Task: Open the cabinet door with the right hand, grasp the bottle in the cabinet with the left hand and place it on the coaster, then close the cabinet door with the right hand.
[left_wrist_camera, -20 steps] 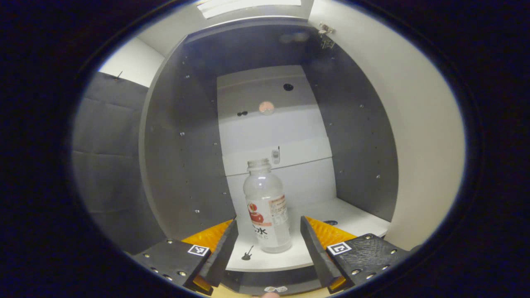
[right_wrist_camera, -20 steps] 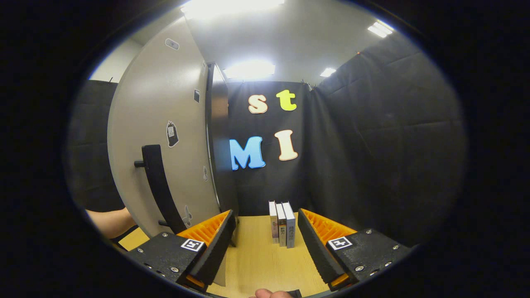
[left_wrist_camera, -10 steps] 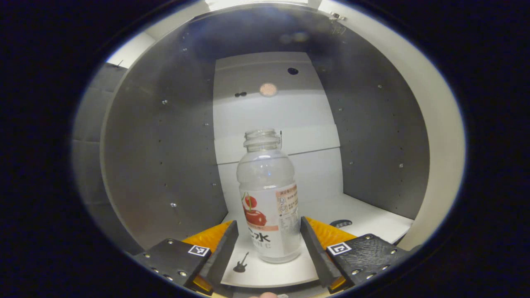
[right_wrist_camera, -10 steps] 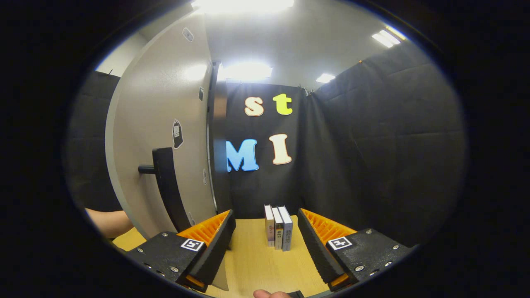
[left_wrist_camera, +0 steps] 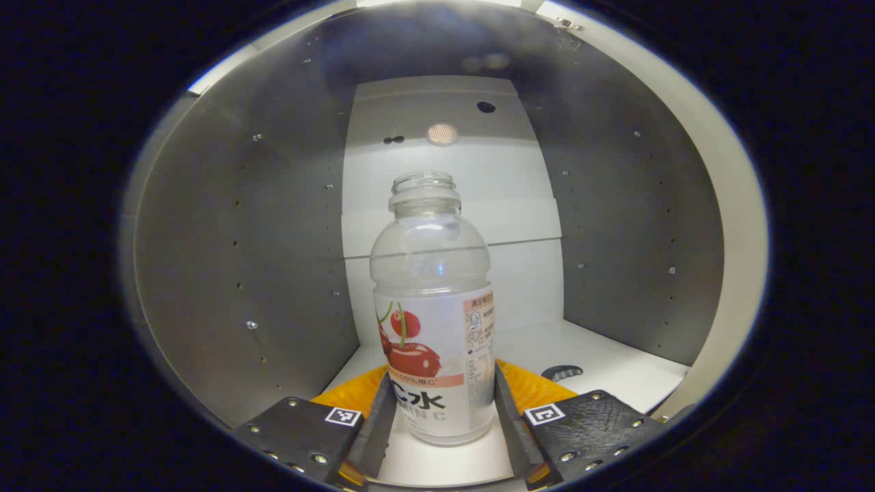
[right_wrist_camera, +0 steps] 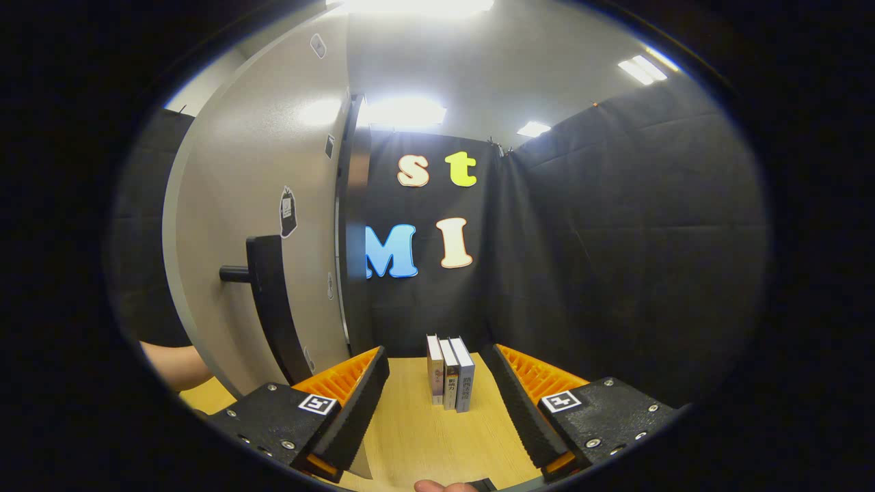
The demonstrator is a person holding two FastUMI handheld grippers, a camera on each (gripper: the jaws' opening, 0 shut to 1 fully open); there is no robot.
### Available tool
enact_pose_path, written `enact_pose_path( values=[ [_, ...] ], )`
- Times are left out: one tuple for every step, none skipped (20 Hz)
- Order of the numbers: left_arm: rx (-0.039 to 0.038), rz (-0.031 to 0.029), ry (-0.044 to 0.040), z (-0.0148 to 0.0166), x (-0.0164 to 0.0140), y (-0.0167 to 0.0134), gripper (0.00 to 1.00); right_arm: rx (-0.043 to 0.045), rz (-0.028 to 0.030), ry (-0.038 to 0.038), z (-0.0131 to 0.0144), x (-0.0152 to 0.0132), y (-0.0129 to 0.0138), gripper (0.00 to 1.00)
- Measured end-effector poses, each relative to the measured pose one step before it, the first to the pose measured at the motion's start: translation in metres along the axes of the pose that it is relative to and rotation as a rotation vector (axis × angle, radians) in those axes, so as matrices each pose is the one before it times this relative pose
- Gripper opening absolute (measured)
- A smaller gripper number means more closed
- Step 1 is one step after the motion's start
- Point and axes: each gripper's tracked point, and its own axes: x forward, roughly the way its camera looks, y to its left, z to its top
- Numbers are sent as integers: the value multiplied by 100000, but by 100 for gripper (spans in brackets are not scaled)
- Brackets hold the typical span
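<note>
so right up close in the left gripper view, the left gripper [left_wrist_camera: 437,420] has its two fingers on either side of the bottle [left_wrist_camera: 433,321], low on the label part, and they look like they're touching or just about touching the sides, but i honestly cannot tell if they're pressing on it yet or just framing it. the bottle stands upright on the white cabinet shelf [left_wrist_camera: 615,372], long axis straight up, dead centre ahead of the gripper, no cap on it, looks empty. so the move that matters is basically a squeeze and then a lift straight out toward the front, keeping it vertical; my guess is a light empty bottle could tip or slip if the grip is that low. behind it are the grey cabinet walls and the white back panel. over in the right gripper view, the right gripper [right_wrist_camera: 437,403] is released, fingers spread, nothing between them, hovering over the wooden surface [right_wrist_camera: 417,437]. just to its left is the cabinet door [right_wrist_camera: 253,205] swung open with its black handle [right_wrist_camera: 270,301], so that gripper is the nearer one for closing later. farther back three books [right_wrist_camera: 450,372] stand on the surface.
</note>
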Motion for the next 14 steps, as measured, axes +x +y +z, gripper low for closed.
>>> enact_pose_path(
  values=[
    [238, 1107, -308, 268, -407, 217, 71, -439, 158, 237, -177, 45, -154, 93],
    [-451, 313, -925, 398, -685, 213, 71, 449, 340, 369, -179, 225, 45, 93],
    [58, 558, -816, 500, -746, 355, 71, 1037, 328, 566, -107, 141, -79, 93],
    [205, 813, -1140, 442, -1186, 417, 71, 968, 811, 434, -226, 128, 13, 93],
    [290, 260, -681, 460, -1110, 216, 71, 411, 791, 467, -125, 114, 13, 93],
    [199, 127, -783, 414, -1180, 261, 77, -74, 1085, 237, -118, 207, 18, 93],
    [-183, 370, -799, 596, -1034, 75, 77, -219, 1376, -15, -66, 170, 69, 93],
    [-223, 743, -659, 341, -866, 159, 77, -21, 1611, 141, -157, 218, 174, 93],
    [-485, 879, -815, 510, -1095, 306, 77, -54, 1746, 37, -76, 135, 166, 93],
    [-636, 904, -121, 270, -1001, 161, 71, -316, 1907, 119, -130, 178, 220, 93],
    [-279, 1513, 535, 215, -976, 355, 77, -572, 1643, 207, -136, 66, 3, 93],
    [249, 1781, 392, 257, -1050, 534, 65, -473, 1439, 267, -258, 155, -20, 93],
    [-125, 1043, -341, 419, -1158, 417, 77, -20, 1341, 648, -280, 106, -20, 93],
    [-21, 1268, -380, 336, -1357, 511, 65, 455, 1322, 1127, -425, 291, 46, 93]
  ],
)
